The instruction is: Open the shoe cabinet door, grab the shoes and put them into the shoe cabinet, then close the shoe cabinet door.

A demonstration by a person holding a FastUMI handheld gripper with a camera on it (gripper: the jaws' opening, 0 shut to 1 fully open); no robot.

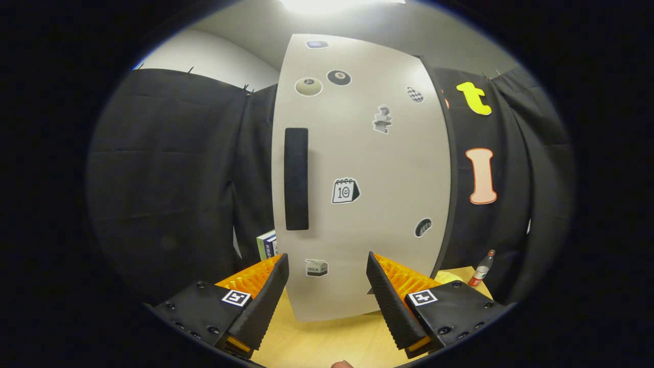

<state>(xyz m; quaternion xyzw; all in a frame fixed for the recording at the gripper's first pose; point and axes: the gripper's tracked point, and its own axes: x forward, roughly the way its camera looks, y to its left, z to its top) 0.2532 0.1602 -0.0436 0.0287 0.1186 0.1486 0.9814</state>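
The shoe cabinet door (368,168) is a pale panel covered with several stickers, standing upright straight ahead on the wooden table (327,342). Its long dark vertical handle (296,179) sits near the door's left side, above and slightly ahead of my left finger. The door looks shut, flat toward me. My gripper (327,286) is open, with the fingers spread wide, and the door's lower edge shows between them, a short way beyond the tips. Nothing is held.
A small bottle with a red label (481,269) stands on the table to the right of the cabinet. A book or box (267,244) rests behind the cabinet's lower left corner. A yellow object (449,277) peeks out beside the right finger.
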